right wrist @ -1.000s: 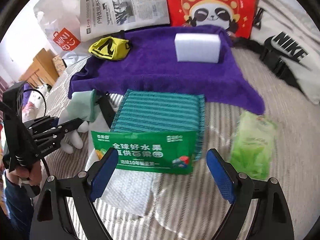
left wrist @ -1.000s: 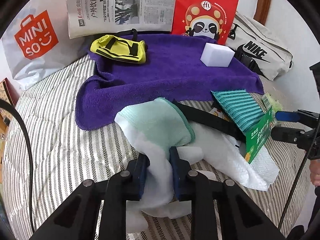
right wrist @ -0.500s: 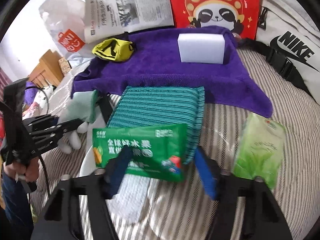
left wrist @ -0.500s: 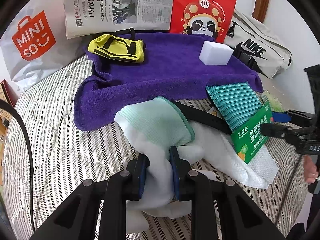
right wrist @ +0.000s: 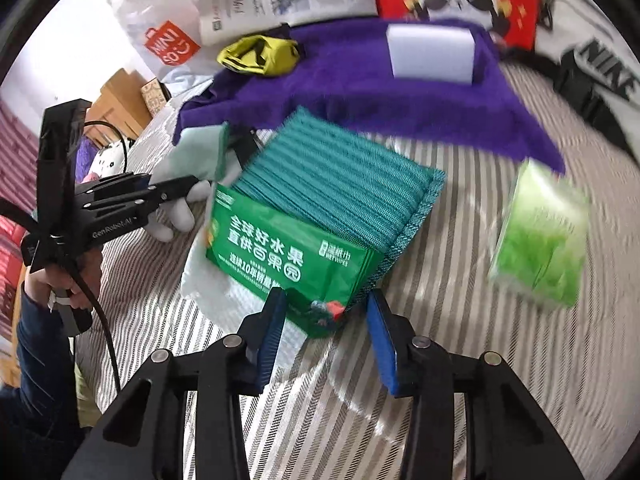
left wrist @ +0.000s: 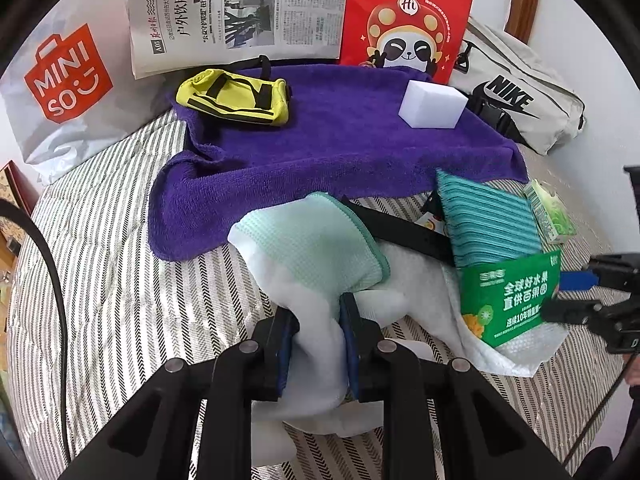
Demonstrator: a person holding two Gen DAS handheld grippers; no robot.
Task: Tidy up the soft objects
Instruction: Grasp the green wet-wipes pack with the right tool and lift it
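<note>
cloth (left wrist: 320, 344), white, bunched, mint-patched

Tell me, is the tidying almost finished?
Not yet. Already on the purple towel: the yellow pouch and the white sponge. In hand: the left gripper pinches the white cloth, and the right gripper's fingers straddle the green wipes pack. Still loose on the bed: the teal cloth and the tissue pack.
</note>
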